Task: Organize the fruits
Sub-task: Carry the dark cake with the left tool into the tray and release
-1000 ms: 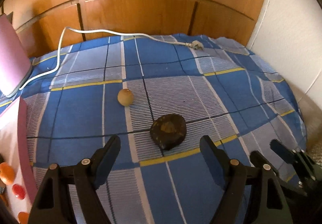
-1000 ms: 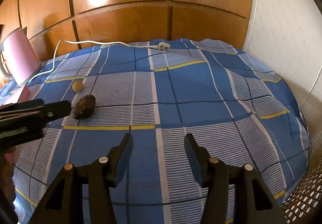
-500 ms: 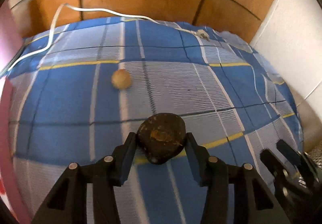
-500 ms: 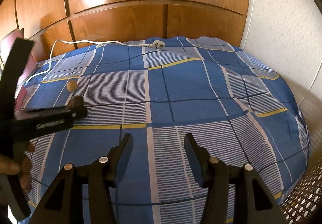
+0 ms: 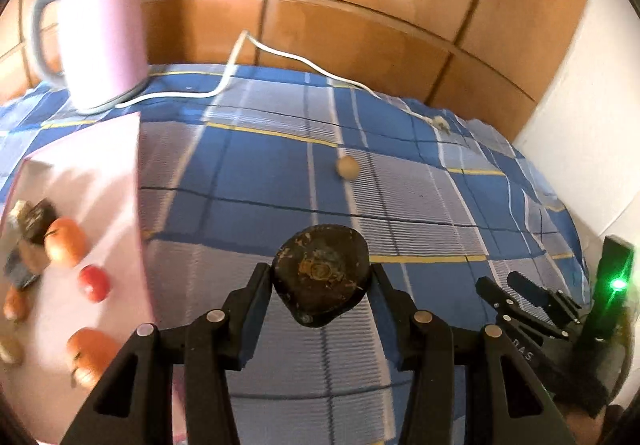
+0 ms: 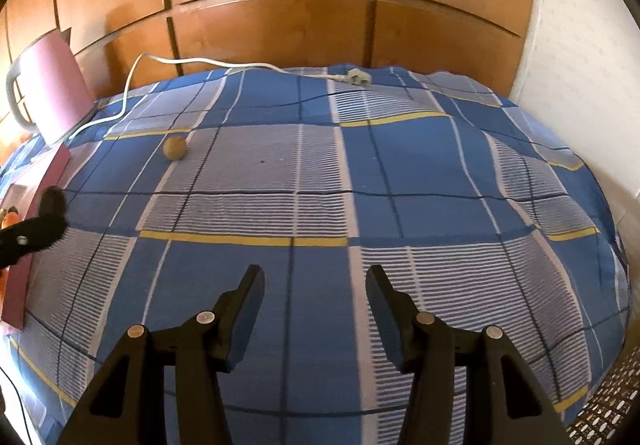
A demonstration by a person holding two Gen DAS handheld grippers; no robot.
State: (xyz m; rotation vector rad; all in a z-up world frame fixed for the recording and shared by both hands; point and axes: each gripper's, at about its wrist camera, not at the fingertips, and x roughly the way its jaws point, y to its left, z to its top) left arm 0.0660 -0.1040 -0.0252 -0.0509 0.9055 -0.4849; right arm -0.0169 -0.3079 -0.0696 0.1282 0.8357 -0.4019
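The left tongs [image 5: 320, 295] are pinching the dark wrinkly fruit [image 5: 320, 273] now, one finger on each side, and it's up off the blue checked tablecloth [image 5: 400, 197]. A second ago those tongs were spread wide with the fruit just lying on the cloth in front of them; half a second ago they'd closed in around it. So the grab worked, and the view has swung left since then, which brings the pink tray [image 5: 100, 173] into sight on the near left, with orange and red fruits [image 5: 64, 241] already sitting in it. My guess is the dark one is headed over there next.

The right tongs [image 6: 316, 295] are spread with nothing between them, hovering over the near middle of the tabletop, same as before.

What's left out on the cloth is the small tan round fruit [image 5: 347, 167], further back and well apart from the tray. Looks like that one's the remaining pickup. The pink kettle [image 5: 102, 33] and its white cord [image 5: 280, 55] sit at the far left, out of the way.
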